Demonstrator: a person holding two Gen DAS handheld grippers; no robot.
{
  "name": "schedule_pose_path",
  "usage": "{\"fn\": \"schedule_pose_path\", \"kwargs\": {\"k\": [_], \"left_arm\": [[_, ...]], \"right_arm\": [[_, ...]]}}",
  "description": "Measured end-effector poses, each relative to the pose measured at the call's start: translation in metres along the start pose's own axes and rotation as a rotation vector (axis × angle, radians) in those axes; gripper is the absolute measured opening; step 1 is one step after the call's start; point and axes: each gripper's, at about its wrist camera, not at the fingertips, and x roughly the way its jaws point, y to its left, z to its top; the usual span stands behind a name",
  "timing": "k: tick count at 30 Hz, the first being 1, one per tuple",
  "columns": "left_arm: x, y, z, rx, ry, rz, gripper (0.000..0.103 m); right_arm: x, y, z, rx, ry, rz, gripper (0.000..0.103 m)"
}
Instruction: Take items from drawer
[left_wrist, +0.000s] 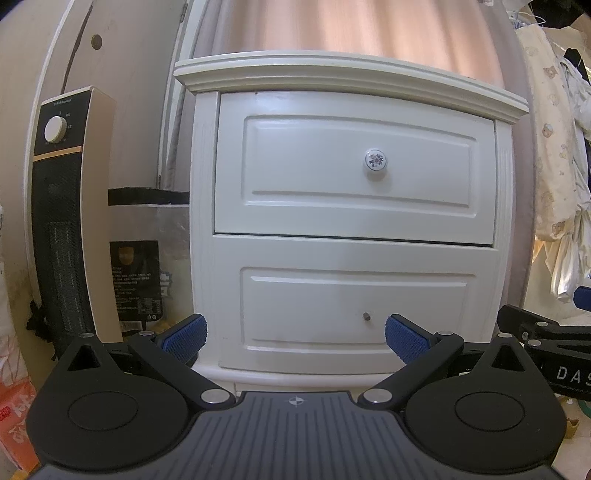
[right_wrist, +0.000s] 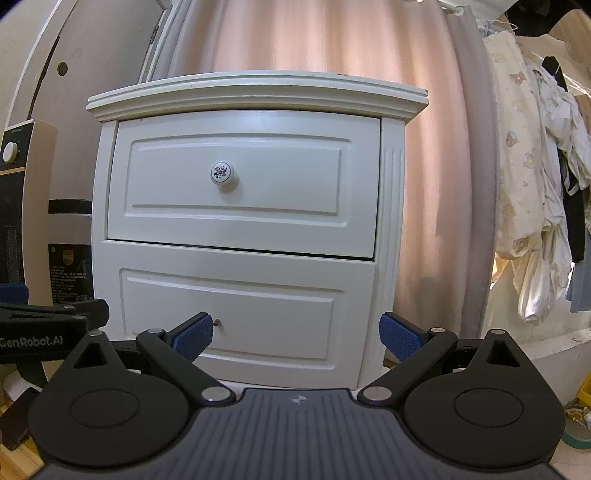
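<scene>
Both grippers face a white two-drawer nightstand (left_wrist: 351, 229), fingers spread, grasping nothing

Upper drawer (left_wrist: 354, 166): glossy raised-panel front, round floral ceramic knob (left_wrist: 375, 161), seated slightly askew; lower drawer (left_wrist: 351, 306) shows only a bare screw stud (left_wrist: 366, 316). Left gripper (left_wrist: 295, 332) and right gripper (right_wrist: 295, 334) carry ribbed blue pads (left_wrist: 186, 334). "GenRobot.AI" is printed on the left gripper's side in the right view. Tower heater (left_wrist: 64, 206) stands left of the nightstand

Pinkish curtain (right_wrist: 295, 48) hanging behind a white nightstand (left_wrist: 207, 221). Tower heater (left_wrist: 70, 206) standing left beside a pale door (left_wrist: 22, 92). Clothes (right_wrist: 532, 166) hanging right. Wooden floor (right_wrist: 18, 461) below.
</scene>
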Motion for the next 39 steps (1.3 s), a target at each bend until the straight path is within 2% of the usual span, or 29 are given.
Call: {"fn": "schedule_pose_path", "kwargs": {"k": [19,24,28,39], "left_arm": [[-0.0020,0.0026,0.0025,-0.008,-0.006,-0.004,0.103],[-0.0022,0.0000,0.0013,0.027,-0.026,0.023,0.103],[0.0013,0.0024,0.0036,0.024,-0.013,0.013,0.103],[0.0028,0.0009,0.0045,0.037,-0.031,0.004,0.103]], "right_arm": [[-0.0033,0.0023,0.0006,-0.028,-0.010,0.007,0.103],[-0.0026,0.0000,-0.0002,-0.008,-0.016,0.011,0.103],[-0.0025,-0.0007,-0.0013,-0.016,-0.037,0.006,0.103],[-0.0014,-0.0045,-0.0006,-0.005,-0.025,0.047,0.103]]}}
